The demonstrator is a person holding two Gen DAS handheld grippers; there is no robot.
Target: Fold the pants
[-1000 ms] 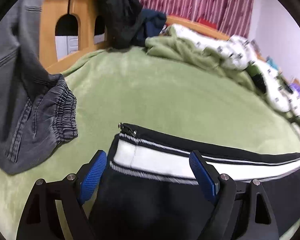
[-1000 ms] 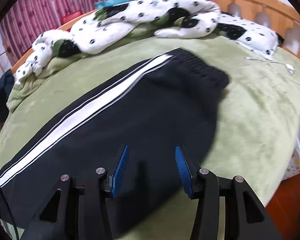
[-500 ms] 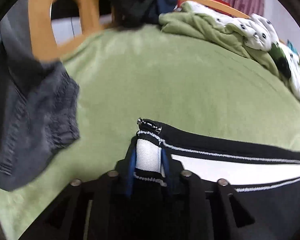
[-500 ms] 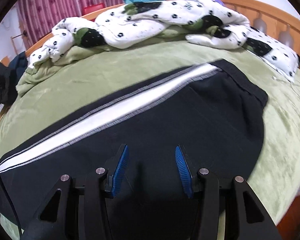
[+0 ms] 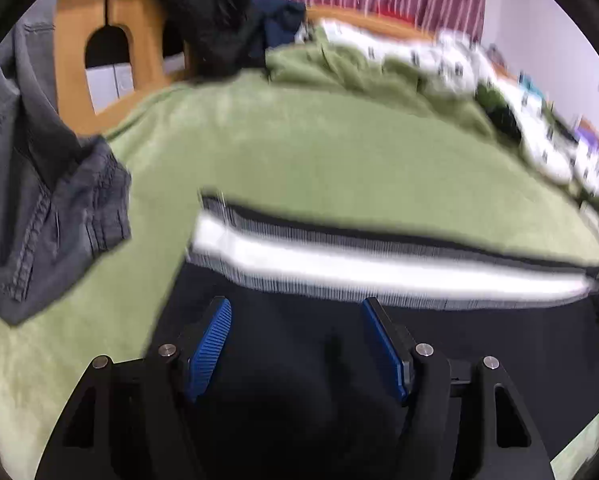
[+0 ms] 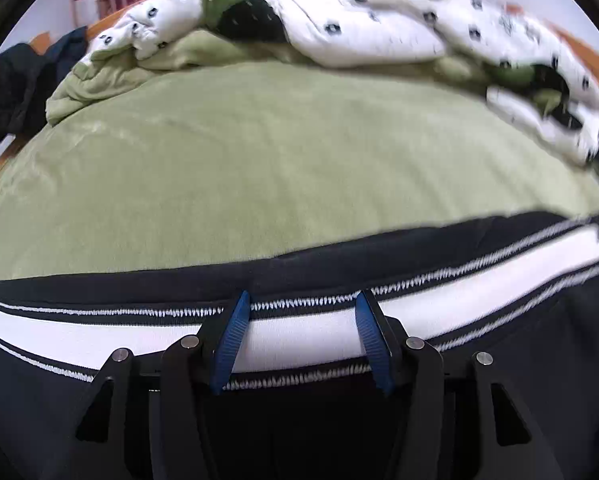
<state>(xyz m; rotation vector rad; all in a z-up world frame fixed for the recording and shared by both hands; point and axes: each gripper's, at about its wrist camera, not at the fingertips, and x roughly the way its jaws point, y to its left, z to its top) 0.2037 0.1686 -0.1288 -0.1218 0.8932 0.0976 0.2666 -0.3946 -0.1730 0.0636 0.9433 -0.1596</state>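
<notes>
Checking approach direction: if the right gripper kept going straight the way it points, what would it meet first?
Most likely the white stripe of the black pants, which lies between the opening jaws of the right gripper; the green blanket lies beyond. Depth is unclear.

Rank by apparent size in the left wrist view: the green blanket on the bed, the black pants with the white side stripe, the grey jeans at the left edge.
1. Green blanket
2. Black pants, enlarged by nearness
3. Grey jeans, partly cropped
</notes>
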